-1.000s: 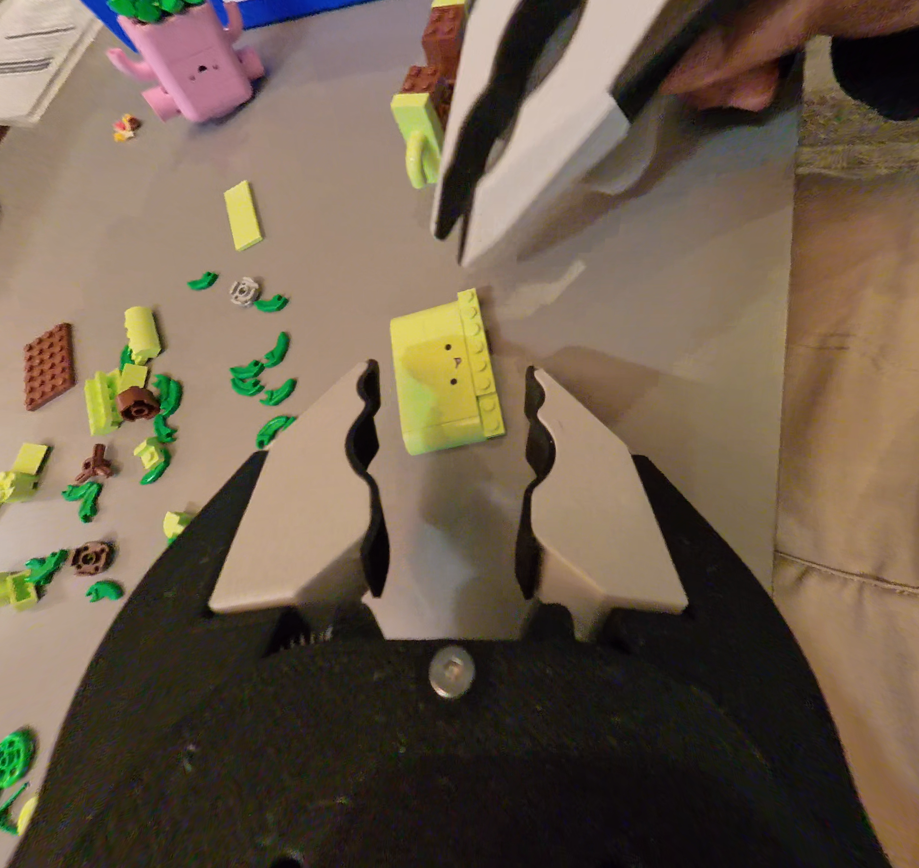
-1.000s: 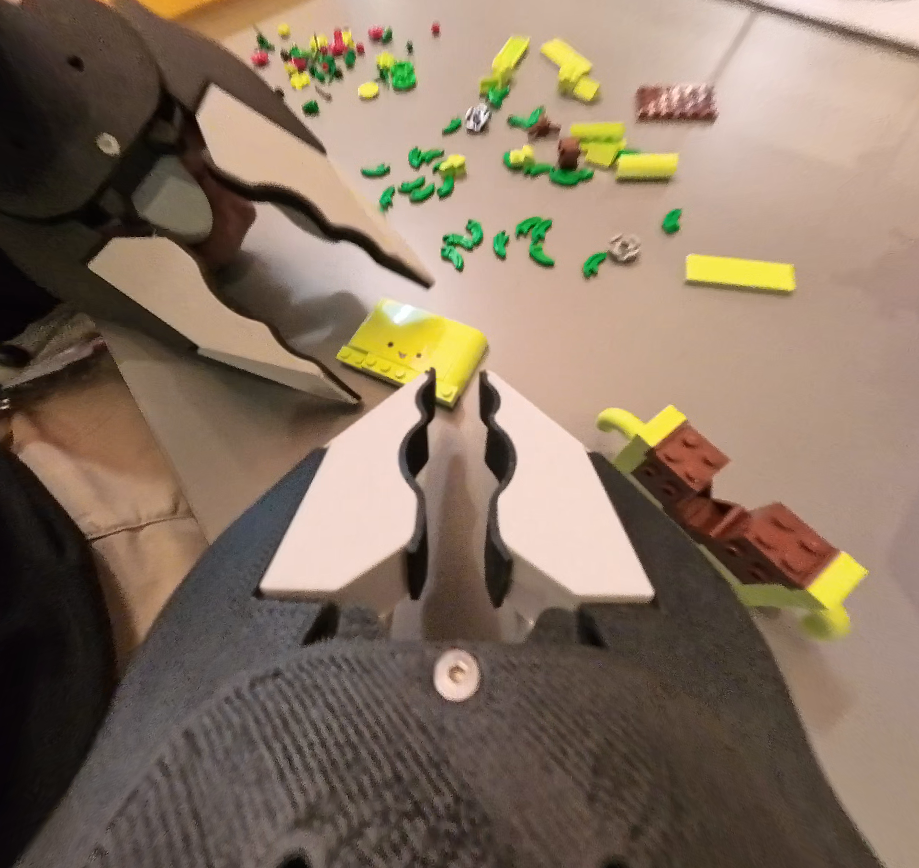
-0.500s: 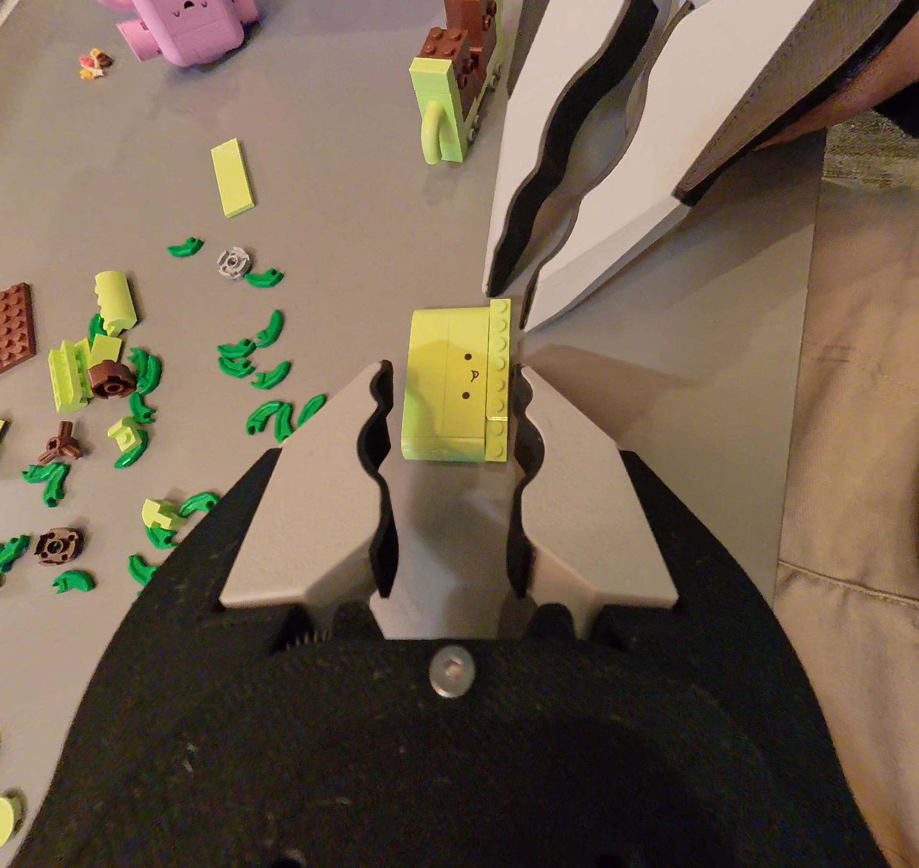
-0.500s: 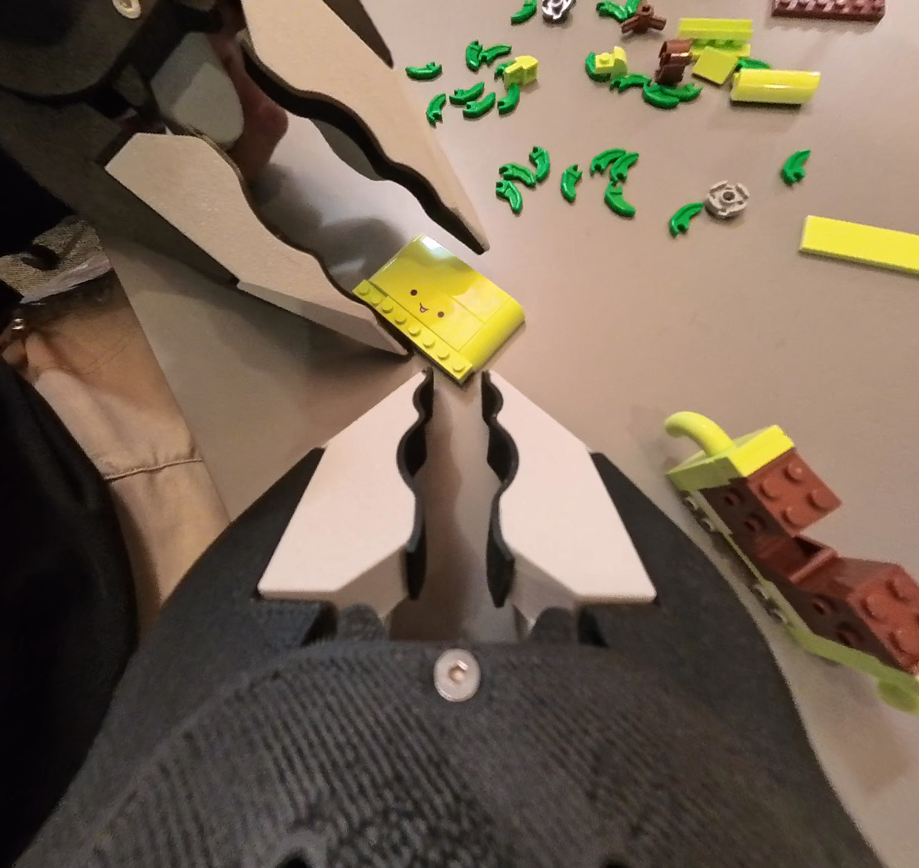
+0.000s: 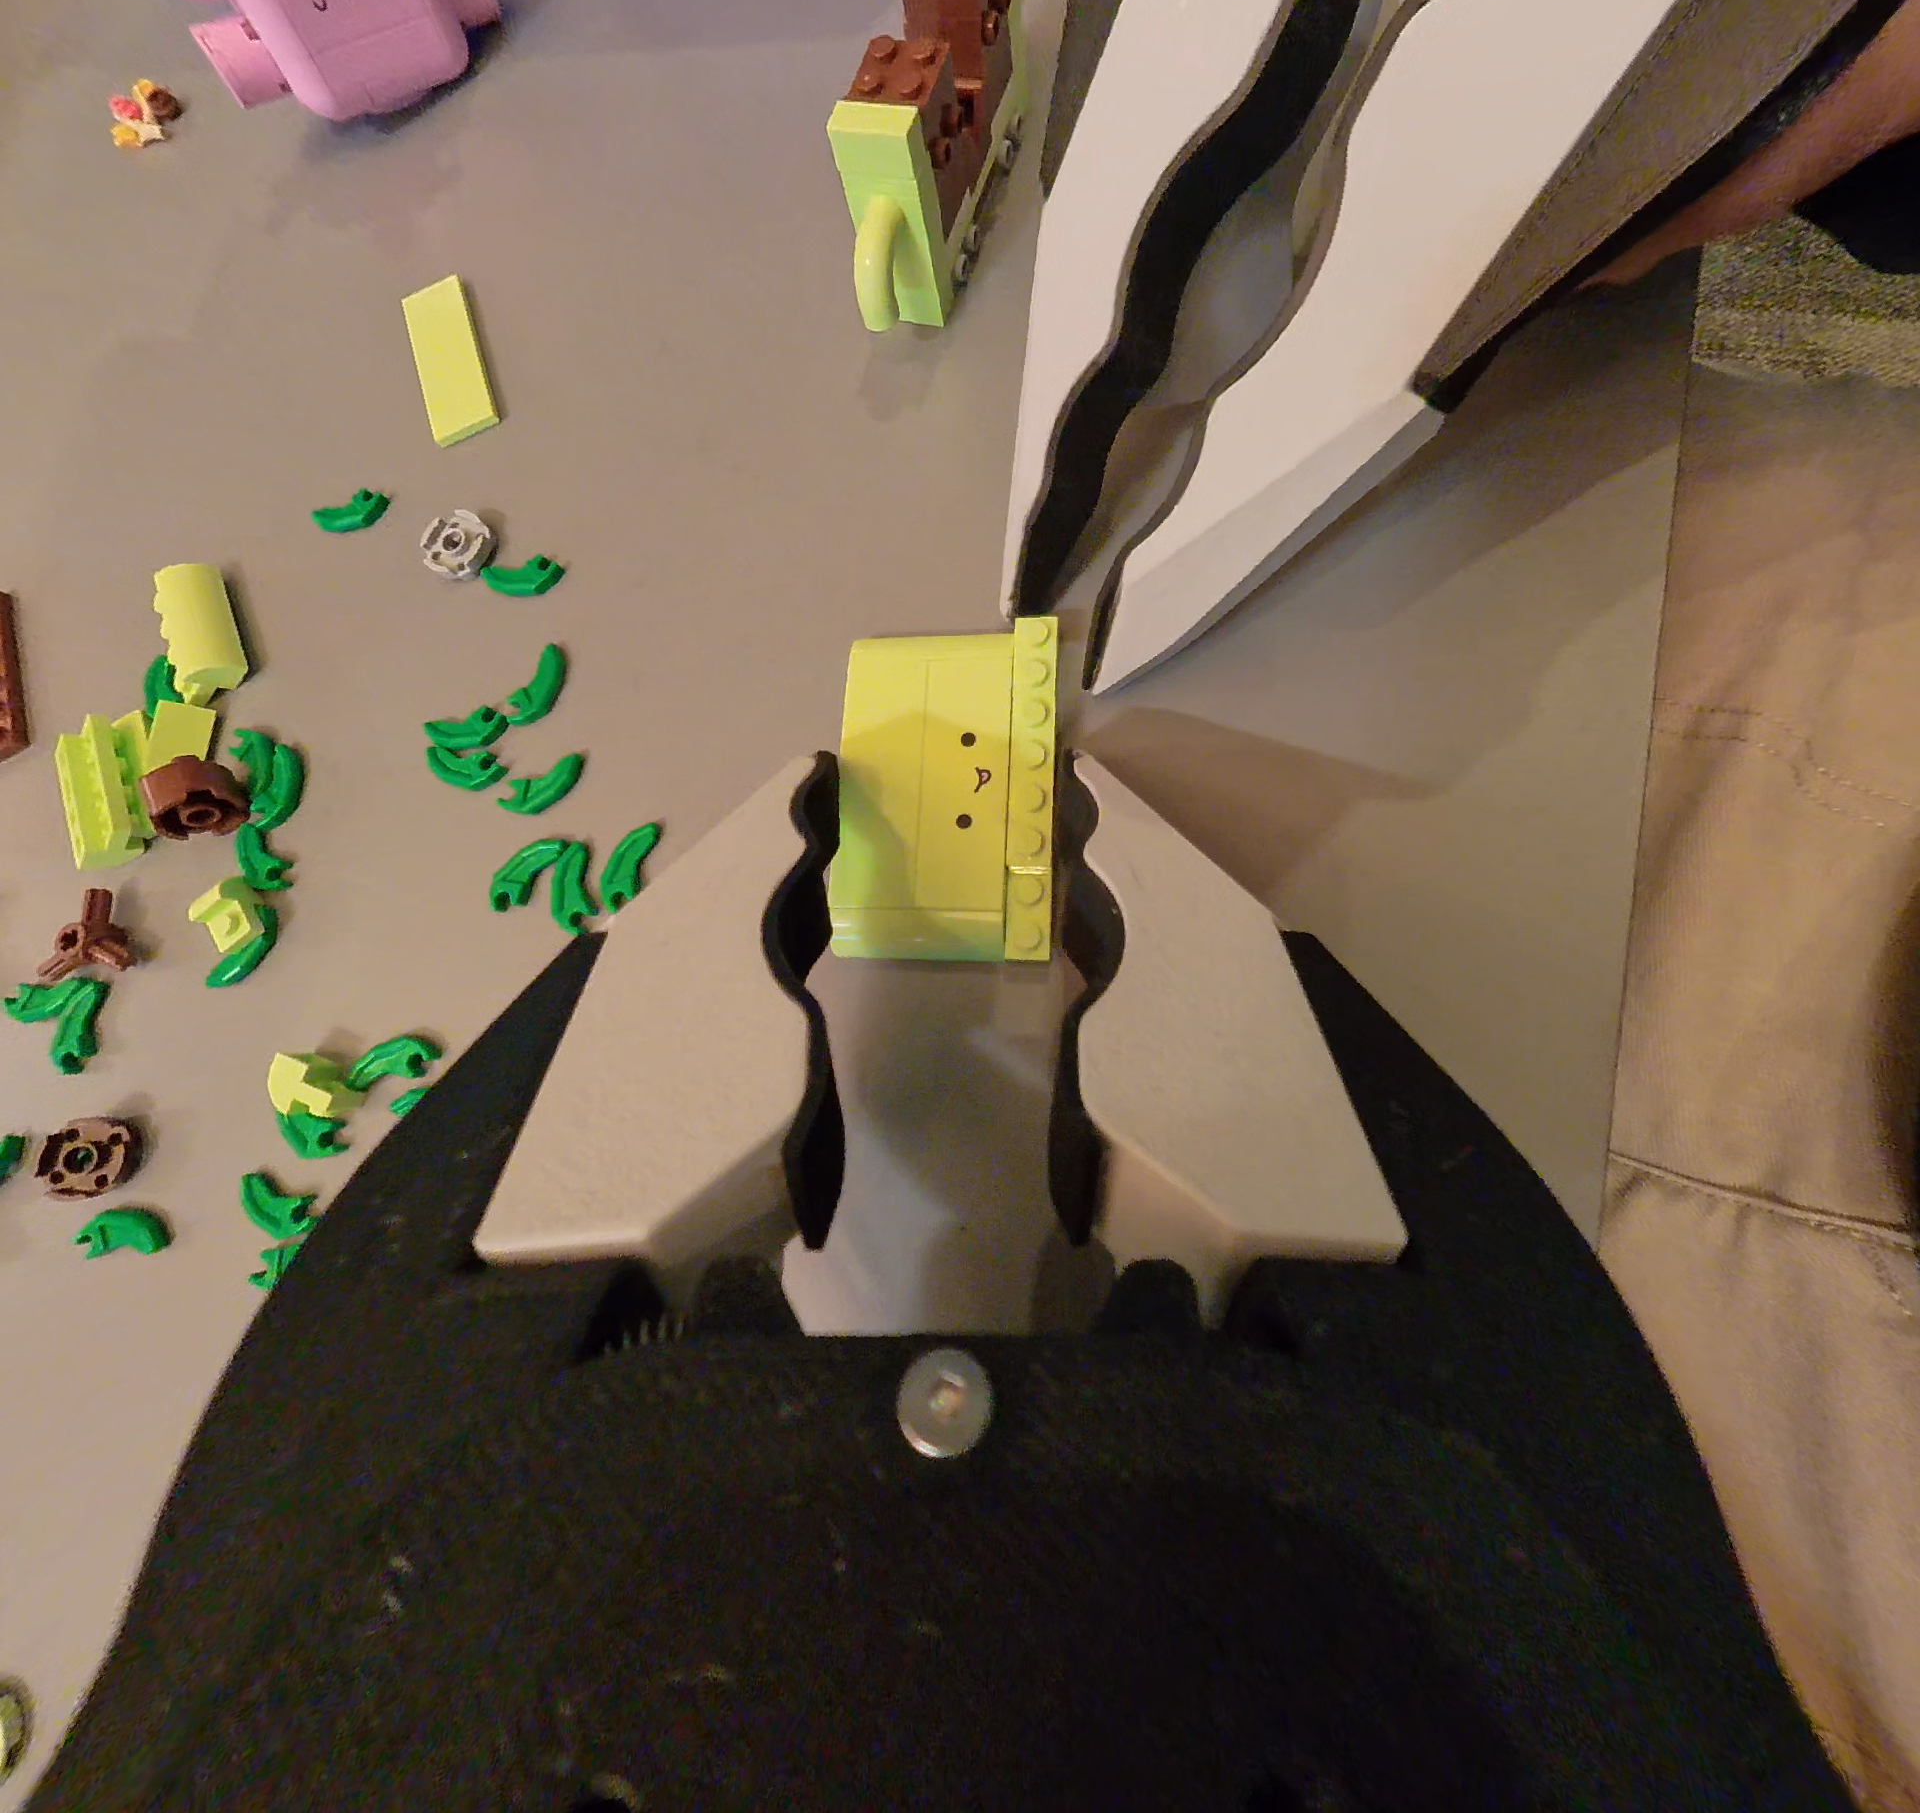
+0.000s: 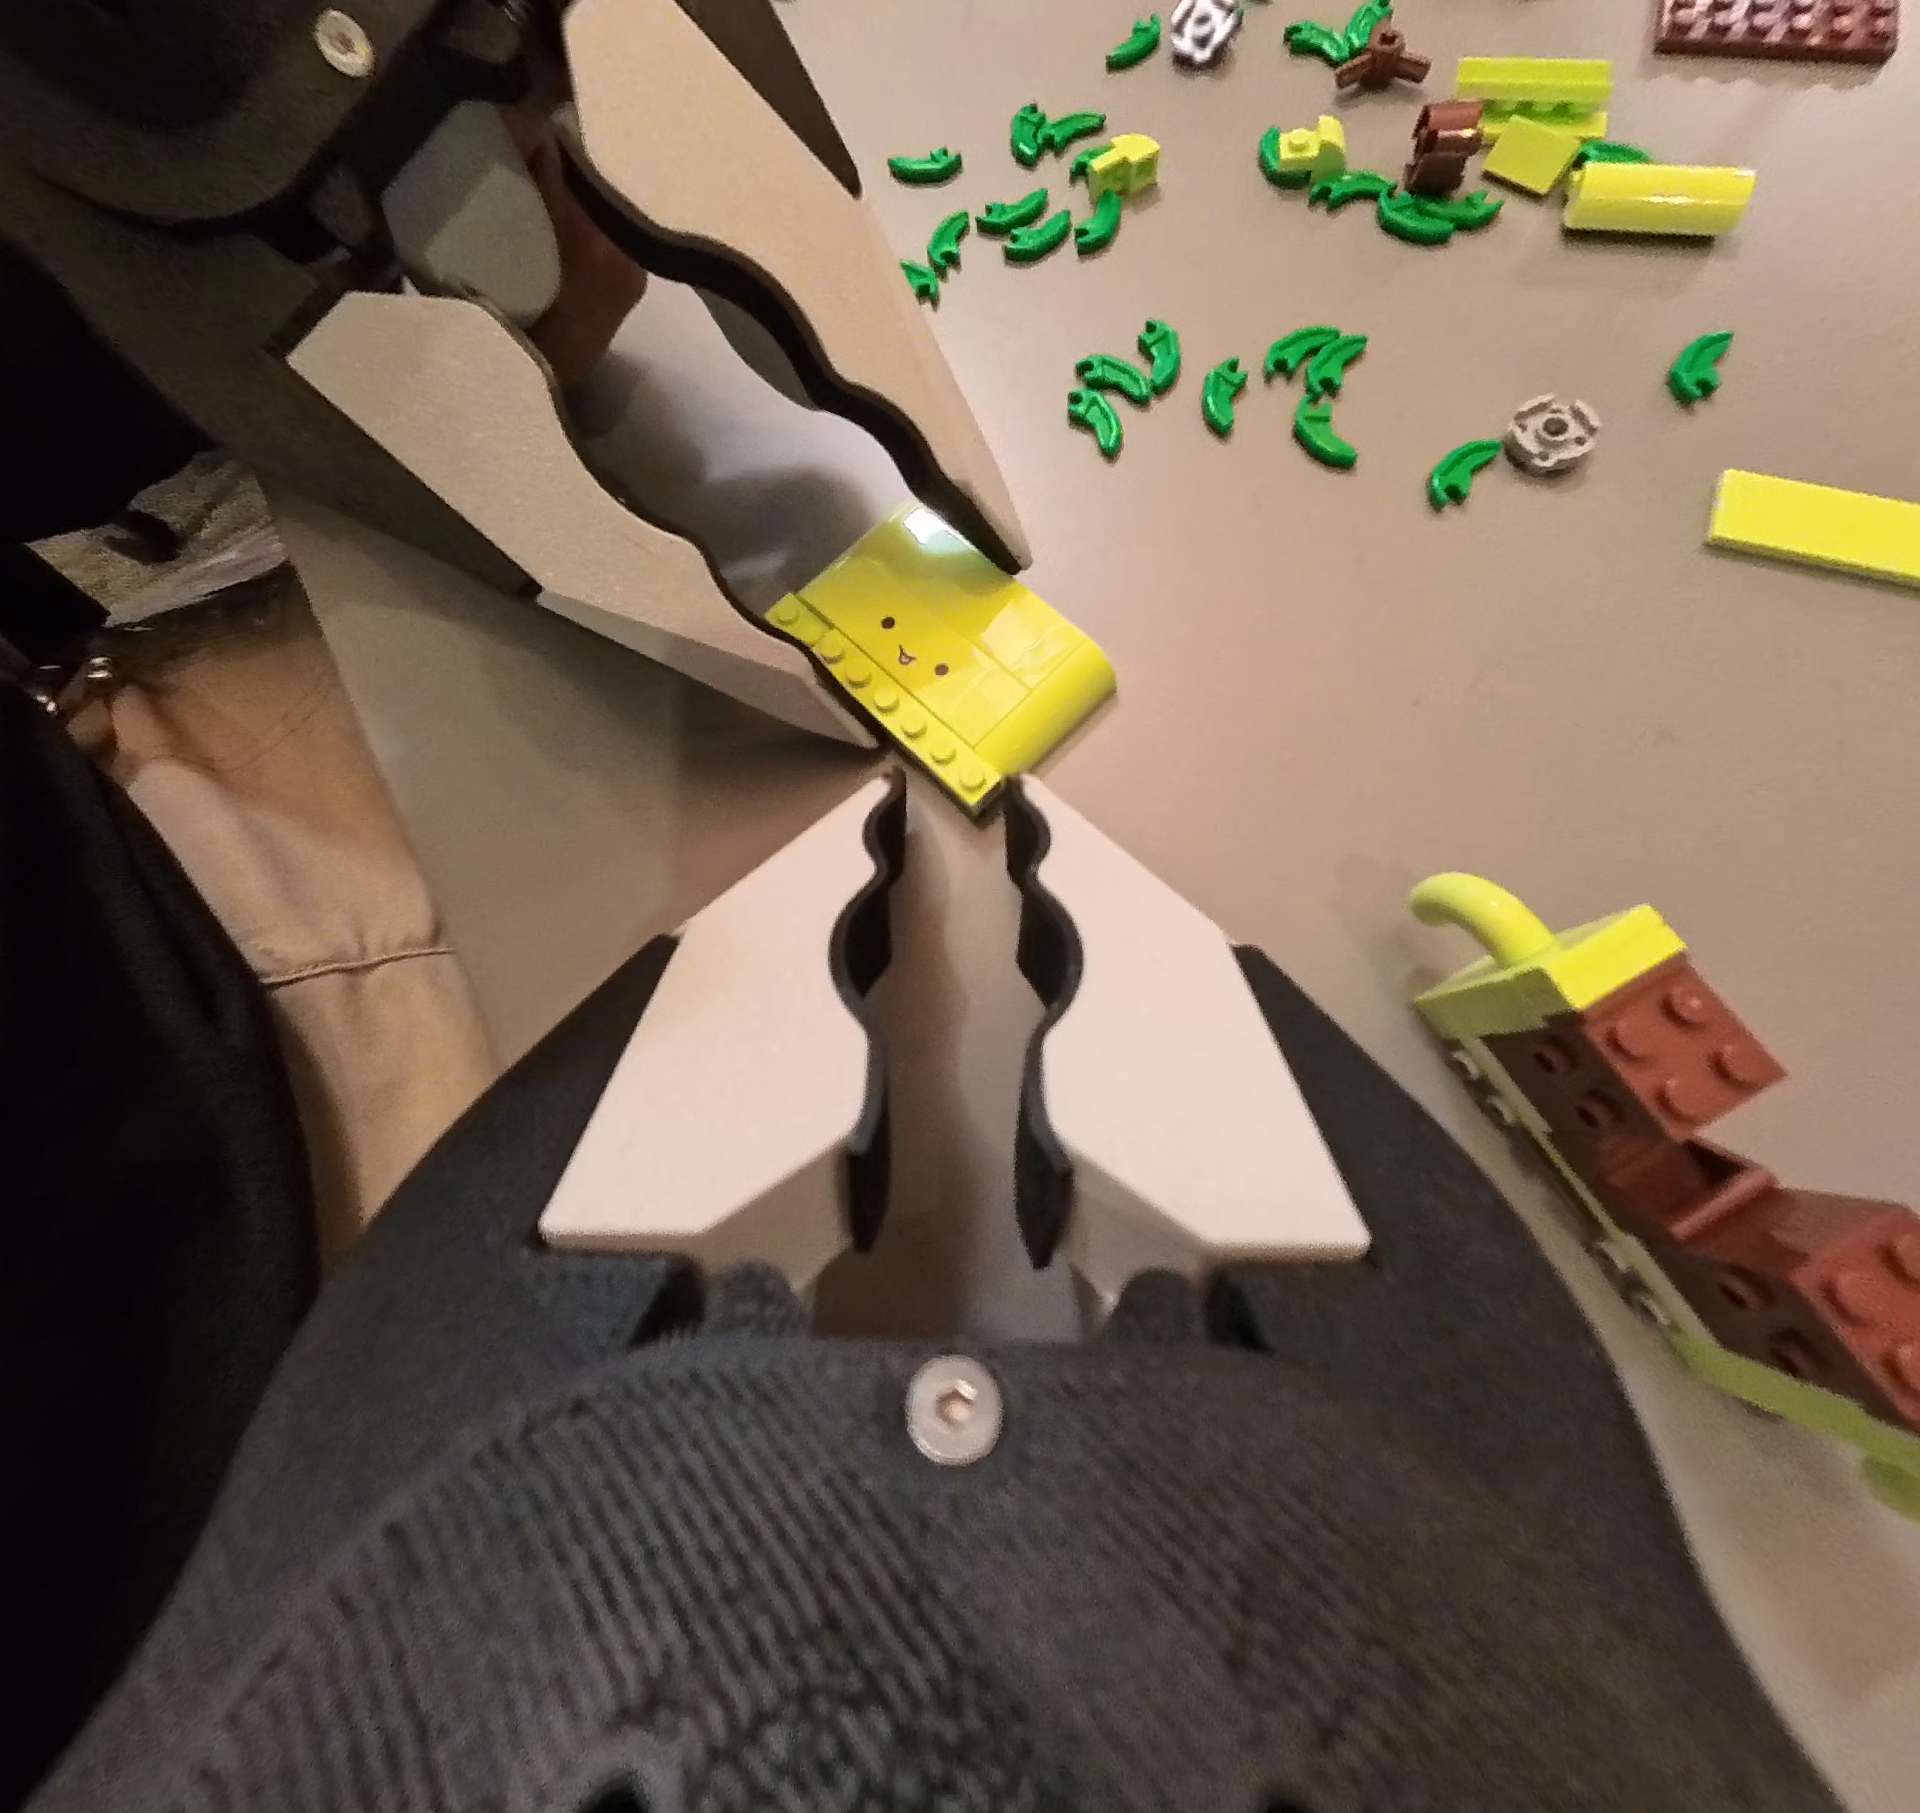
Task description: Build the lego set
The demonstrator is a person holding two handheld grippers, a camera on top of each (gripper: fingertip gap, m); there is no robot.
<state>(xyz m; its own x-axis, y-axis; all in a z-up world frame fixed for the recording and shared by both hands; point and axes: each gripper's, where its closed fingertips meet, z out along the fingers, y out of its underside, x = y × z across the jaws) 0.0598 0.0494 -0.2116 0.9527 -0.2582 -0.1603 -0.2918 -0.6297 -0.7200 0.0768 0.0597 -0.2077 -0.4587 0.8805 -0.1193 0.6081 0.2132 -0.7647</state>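
A lime-green block [image 5: 940, 797] with a small printed face and a studded strip along one edge is seen lying flat on the grey table [image 5: 675, 329], near the table's edge by the person's tan trousers [image 5: 1787, 932]. The left gripper [image 5: 945, 776] is set around this block, its fingers spread about as wide as the block, one on either side; the right-hand finger appears to touch the studded strip, while a narrow gap seems to remain on the other side, so a firm grip cannot be confirmed. The right gripper [image 6: 951, 789] is pointed at the block's far corner with its fingers held only a little apart; nothing is seen between them, and the tips are placed at the end of the studded strip, though actual contact cannot be told from either view. A brown and lime brick assembly [image 6: 1683, 1129] with curved lime hooks at its ends is left on the table beside the right gripper. A flat lime tile [image 5: 450, 358] lies apart from it, and many small green leaf pieces [image 5: 520, 745] are scattered around a grey round stud piece [image 5: 454, 544]. A pink figure [image 5: 332, 7] is seen at the far end, and a brown studded plate [image 6: 1818, 2] lies beyond the loose parts.
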